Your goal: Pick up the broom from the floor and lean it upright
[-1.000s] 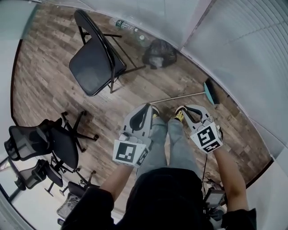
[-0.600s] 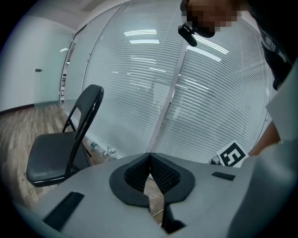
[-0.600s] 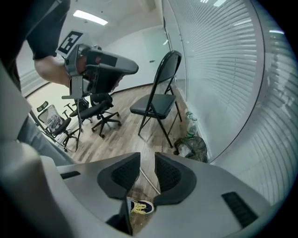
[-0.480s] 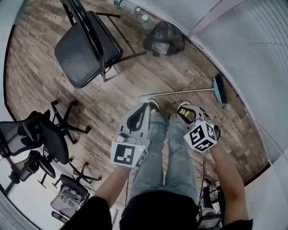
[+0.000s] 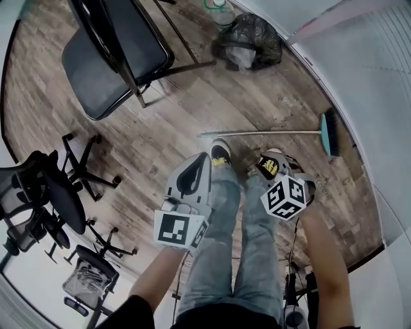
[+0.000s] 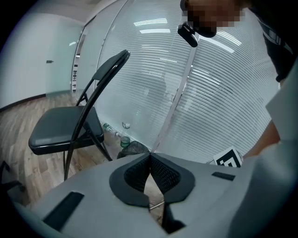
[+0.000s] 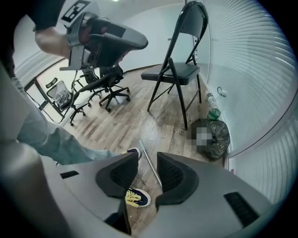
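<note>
Broom (image 5: 263, 133) flat ahead of right gripper (image 7: 147, 160), jaws freshly opened, empty; left gripper (image 6: 150, 157) closed.

Right gripper view: the broom (image 7: 150, 162) shows only as a stretch of handle on the floor, seen through the gap of the right gripper (image 7: 147, 154). The jaws have just been opening, with nothing pressed between them. The handle's near part passes behind one pad; the head is out of frame. Left gripper view: the left gripper (image 6: 150, 155) body hides the floor except a thin pale sliver, too little to identify. Head view: folding chair (image 5: 109, 64) and bottle (image 5: 217, 4) cut by the top edge, office chairs (image 5: 45, 193) by the left edge. Black bag (image 5: 247, 42) contents indiscernible.
</note>
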`<state>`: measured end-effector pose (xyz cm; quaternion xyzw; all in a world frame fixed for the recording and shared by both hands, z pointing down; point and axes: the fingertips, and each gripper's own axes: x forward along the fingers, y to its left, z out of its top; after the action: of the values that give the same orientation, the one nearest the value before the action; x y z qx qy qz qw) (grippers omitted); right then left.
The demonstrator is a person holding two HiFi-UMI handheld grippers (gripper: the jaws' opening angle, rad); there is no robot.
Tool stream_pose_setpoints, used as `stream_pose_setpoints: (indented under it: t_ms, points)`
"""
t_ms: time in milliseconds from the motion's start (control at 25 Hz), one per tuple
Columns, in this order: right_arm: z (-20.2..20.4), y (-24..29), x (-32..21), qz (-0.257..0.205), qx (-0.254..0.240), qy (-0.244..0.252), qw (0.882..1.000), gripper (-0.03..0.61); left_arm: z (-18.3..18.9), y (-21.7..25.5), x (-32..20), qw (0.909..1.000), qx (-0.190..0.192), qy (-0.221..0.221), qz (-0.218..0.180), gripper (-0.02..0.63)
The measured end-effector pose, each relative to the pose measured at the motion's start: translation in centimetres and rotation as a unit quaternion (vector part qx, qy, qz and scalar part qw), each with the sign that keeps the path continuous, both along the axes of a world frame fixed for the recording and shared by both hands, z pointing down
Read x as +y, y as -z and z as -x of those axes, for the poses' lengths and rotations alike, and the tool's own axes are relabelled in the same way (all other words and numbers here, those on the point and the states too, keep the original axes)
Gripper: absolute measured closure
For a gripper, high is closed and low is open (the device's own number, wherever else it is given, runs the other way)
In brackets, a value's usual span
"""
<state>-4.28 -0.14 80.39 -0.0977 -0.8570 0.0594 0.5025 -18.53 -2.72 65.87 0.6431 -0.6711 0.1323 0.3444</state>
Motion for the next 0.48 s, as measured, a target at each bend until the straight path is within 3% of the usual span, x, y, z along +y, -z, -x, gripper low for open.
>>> stream_pose_setpoints:
  t_ms: [280, 480]
  points:
    - [-0.1, -8.2, 1.8, -0.029, 0.042, 0.067, 0.996, 0.446, 0.7, -5.0, 0.2, 0.9999, -0.007, 0.007, -0.005, 0.594]
    - [-0.8, -14.6, 2.4, -0.027, 0.049, 0.063, 0.996, 0.446, -0.5, -10.3, 0.1, 0.9999, 0.004, 0.009, -0.014, 0.594]
